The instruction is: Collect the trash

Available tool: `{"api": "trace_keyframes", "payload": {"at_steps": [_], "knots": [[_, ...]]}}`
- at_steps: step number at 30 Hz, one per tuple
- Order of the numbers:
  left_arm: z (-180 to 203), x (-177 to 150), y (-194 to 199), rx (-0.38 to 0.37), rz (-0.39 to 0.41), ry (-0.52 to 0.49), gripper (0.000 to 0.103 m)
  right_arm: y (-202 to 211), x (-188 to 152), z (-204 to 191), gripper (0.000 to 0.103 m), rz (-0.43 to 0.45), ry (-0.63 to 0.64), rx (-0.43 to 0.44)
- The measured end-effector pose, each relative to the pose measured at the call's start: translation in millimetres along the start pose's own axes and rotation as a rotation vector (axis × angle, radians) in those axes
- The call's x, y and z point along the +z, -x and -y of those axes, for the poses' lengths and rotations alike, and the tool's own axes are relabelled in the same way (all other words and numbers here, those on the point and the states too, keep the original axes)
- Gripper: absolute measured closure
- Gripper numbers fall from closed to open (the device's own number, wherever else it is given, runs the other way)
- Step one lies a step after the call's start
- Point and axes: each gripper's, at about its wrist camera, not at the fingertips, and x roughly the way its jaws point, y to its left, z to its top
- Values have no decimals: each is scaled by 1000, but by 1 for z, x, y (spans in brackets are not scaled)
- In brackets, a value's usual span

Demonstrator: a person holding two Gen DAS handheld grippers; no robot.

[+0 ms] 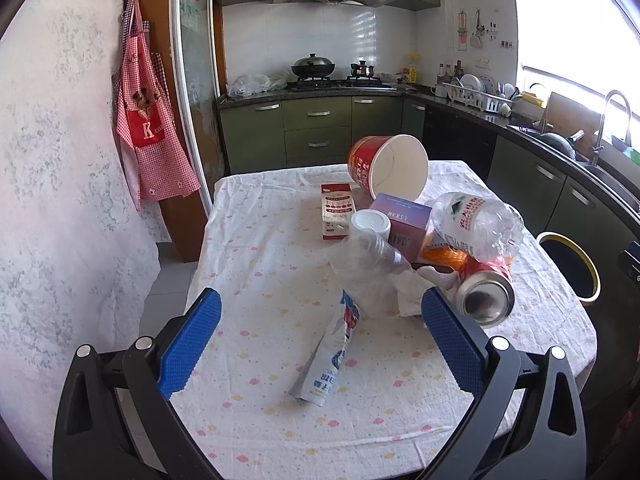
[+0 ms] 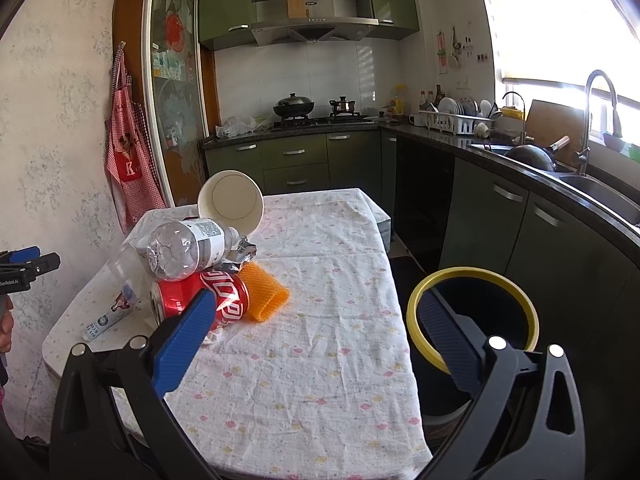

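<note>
A pile of trash lies on the cloth-covered table (image 1: 260, 280): a red can (image 1: 486, 290) (image 2: 200, 298), a crushed clear bottle (image 1: 476, 224) (image 2: 186, 250), a red paper bucket (image 1: 388, 166) (image 2: 231, 202), a purple box (image 1: 400, 220), a red-white box (image 1: 337, 210), a clear plastic cup (image 1: 362, 254), orange foam netting (image 2: 262, 292) and a blue-white wrapper (image 1: 328, 356). My left gripper (image 1: 320, 340) is open, its fingers either side of the wrapper. My right gripper (image 2: 316, 336) is open over the table's right part, with nothing between its fingers. The yellow-rimmed bin (image 2: 474, 312) (image 1: 568, 264) stands beside the table.
Green kitchen cabinets (image 2: 520, 220) and a dark counter with a sink (image 2: 600, 188) run along the right and back. A red apron (image 1: 148, 120) hangs on the left wall. A person's hand (image 2: 5, 328) and the left gripper's side (image 2: 24, 266) show at the right wrist view's left edge.
</note>
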Motion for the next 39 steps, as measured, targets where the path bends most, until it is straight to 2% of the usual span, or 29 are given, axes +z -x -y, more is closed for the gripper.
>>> {"api": "trace_keyframes", "payload": {"at_steps": [4,8,10,14,17,19,24,28,30,34,37,39], "knots": [[-14,24,-23,25,7,13,4,-9,23,5,6,44,24,-2],[-27,48,-60,15,-3,32,4,-32,55,23,6,79,-31,103],[-30,59,-83,14,-10,34,4,-53,74,28,6,53,-40,166],[-33,77,-127,27,-17,32,4,-104,104,23,6,10,6,221],[-39,88,-159,53,-7,33,4,-148,117,7,6,-37,61,289],[-46,92,-179,62,-4,45,4,-178,122,-10,9,-64,117,301],[-60,95,-226,70,-21,79,4,-263,129,-49,35,-174,188,347],[-60,91,-246,46,-36,82,4,-323,128,-71,44,-237,246,339],[-56,88,-252,50,-37,56,4,-348,127,-79,53,-261,254,331],[-49,80,-254,40,-30,18,4,-385,127,-93,58,-293,253,322],[-45,77,-250,28,-24,12,4,-400,125,-101,75,-307,237,317],[-46,77,-248,35,-14,12,4,-404,126,-102,95,-311,217,316]]}}
